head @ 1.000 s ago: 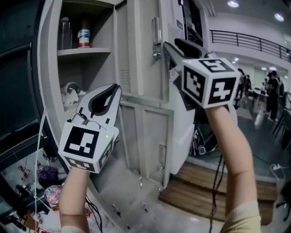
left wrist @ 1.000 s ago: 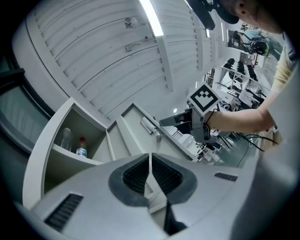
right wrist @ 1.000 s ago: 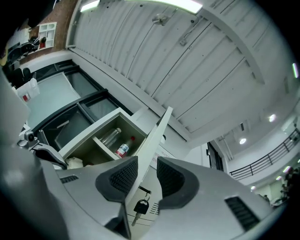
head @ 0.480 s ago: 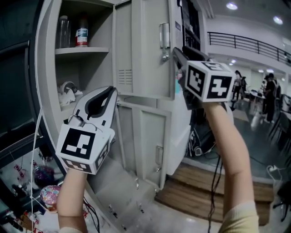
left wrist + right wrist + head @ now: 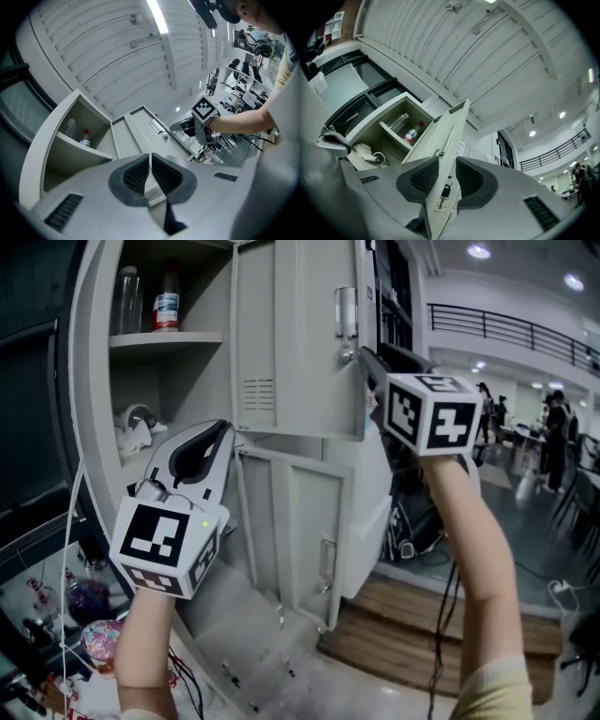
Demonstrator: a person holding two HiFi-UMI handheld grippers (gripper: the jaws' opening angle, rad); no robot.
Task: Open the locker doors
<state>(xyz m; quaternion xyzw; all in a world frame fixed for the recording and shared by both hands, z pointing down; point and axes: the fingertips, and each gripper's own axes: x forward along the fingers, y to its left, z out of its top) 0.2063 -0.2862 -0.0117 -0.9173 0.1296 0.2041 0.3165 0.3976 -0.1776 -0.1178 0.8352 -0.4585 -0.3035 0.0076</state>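
The door (image 5: 298, 343), half open at the top of the locker (image 5: 94, 456), was judged light, stiff sheet metal, best taken at its free edge, where the right gripper (image 5: 446, 176), its jaws just closing, was clamped; the left gripper (image 5: 150, 164) was shut, empty.

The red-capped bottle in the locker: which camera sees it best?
The head view: the bottle stands upright and largest there, label facing the camera. The right gripper view shows it small and tilted; the left gripper view, smaller still.

Bottles (image 5: 167, 302) on upper shelf (image 5: 164, 337) inside locker (image 5: 94, 474), upper door (image 5: 295, 343) right of them, lower door (image 5: 309, 531) below
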